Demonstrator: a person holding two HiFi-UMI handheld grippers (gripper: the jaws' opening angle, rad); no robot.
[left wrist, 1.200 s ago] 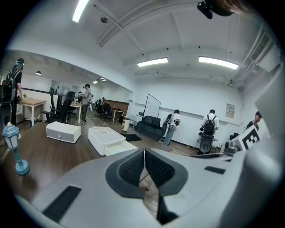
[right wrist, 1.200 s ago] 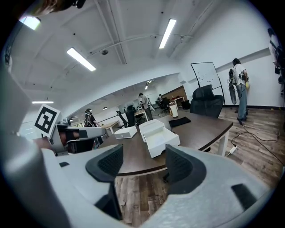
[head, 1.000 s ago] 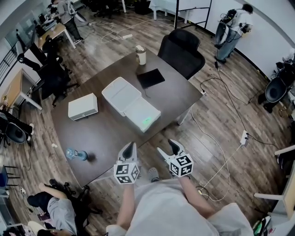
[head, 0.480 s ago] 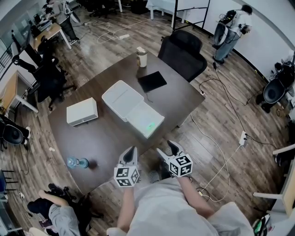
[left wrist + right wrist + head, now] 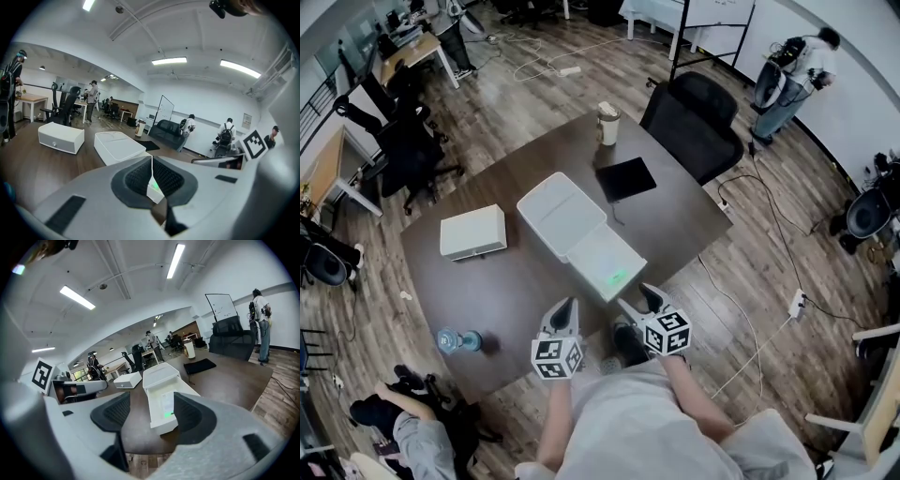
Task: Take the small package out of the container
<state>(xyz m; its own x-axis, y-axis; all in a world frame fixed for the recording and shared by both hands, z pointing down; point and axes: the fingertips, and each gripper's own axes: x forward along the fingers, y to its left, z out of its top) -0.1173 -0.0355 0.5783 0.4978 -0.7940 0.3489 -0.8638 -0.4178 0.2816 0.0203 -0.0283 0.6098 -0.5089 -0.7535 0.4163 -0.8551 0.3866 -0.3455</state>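
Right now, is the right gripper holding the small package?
No, the right gripper has its jaws apart and empty, and the small package lies in the open container ahead of it.

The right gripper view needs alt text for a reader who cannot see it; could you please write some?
The right gripper, jaws apart and holding nothing, points at an open white container on a dark table, with a small package lying in its near tray. A closed white box sits farther back, in a bright office.

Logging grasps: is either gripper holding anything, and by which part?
Nothing: the left gripper is shut and empty, right gripper is open and empty, both short of the white container.
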